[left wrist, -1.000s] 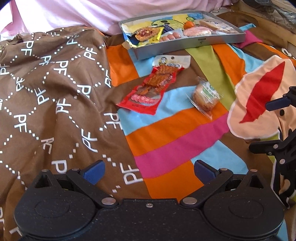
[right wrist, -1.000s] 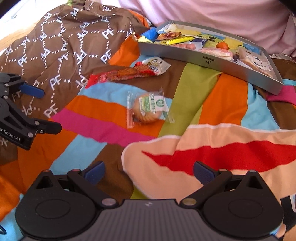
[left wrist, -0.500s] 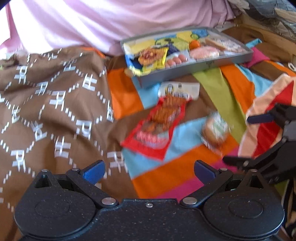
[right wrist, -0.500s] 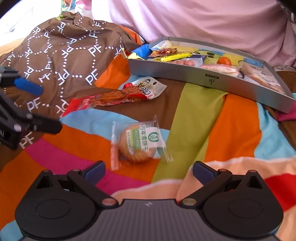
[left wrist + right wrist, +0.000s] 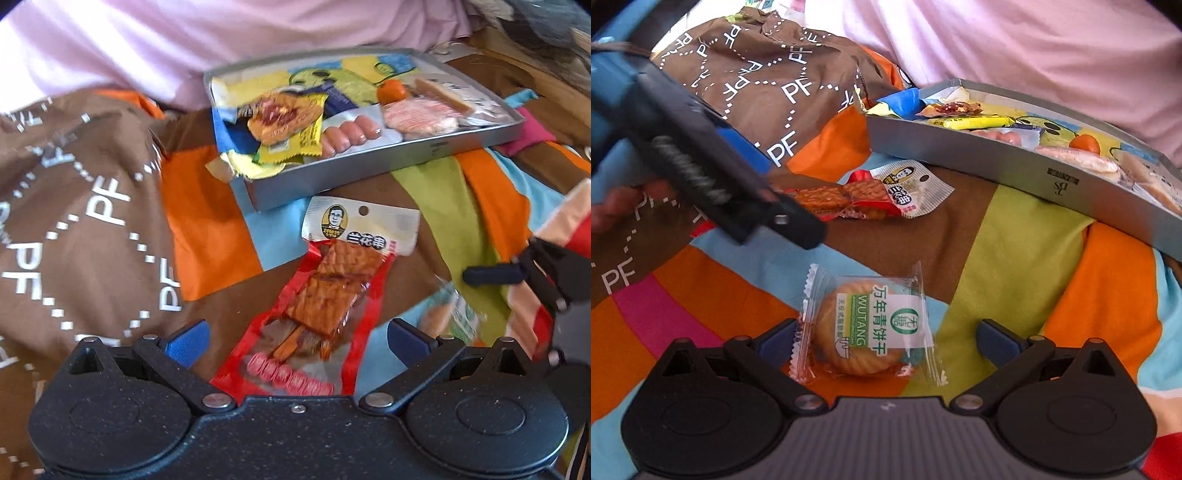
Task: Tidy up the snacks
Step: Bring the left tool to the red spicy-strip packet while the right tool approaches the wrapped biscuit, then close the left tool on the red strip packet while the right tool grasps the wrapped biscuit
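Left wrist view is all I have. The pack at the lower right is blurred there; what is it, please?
Observer: A round biscuit in a clear wrapper with a green and white label, lying flat on the striped blanket.
Operator: Is the right gripper holding it?
Observer: No. The right gripper is open, and the biscuit lies between its fingers, nearer one of them, not pinched.

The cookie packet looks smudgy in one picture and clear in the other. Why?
Left wrist view: the cookie packet sits near the edge, smeared by motion blur. Right wrist view: it lies central between the open right gripper, label sharp; the tray looks bent from fisheye distortion.
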The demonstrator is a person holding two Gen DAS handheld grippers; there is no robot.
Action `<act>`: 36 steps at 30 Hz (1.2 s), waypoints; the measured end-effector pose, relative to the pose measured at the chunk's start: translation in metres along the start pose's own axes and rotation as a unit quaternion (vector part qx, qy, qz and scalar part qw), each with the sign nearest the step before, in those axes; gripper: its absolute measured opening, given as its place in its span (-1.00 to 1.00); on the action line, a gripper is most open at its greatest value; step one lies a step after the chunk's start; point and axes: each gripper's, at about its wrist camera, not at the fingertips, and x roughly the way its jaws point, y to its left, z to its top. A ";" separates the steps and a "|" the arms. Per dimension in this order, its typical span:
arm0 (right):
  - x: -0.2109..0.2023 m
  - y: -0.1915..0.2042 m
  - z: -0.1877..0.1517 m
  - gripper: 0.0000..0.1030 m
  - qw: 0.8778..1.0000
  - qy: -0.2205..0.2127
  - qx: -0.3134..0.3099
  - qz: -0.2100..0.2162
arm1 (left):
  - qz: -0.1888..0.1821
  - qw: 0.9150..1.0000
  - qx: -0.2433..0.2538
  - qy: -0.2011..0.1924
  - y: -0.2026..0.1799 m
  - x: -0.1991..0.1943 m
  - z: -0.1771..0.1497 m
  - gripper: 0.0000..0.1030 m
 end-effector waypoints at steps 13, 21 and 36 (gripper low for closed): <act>-0.001 0.000 -0.006 1.00 1.000 -0.009 -0.001 -0.001 | -0.030 0.998 0.038 0.028 -0.016 0.032 0.011 0.98; -0.001 0.001 -0.007 1.00 1.000 -0.010 -0.003 -0.003 | -0.036 0.998 0.042 0.030 -0.015 0.034 0.008 0.98; -0.010 0.008 -0.012 0.79 1.000 -0.023 -0.008 -0.004 | -0.040 0.998 0.039 0.025 -0.014 0.034 0.005 0.90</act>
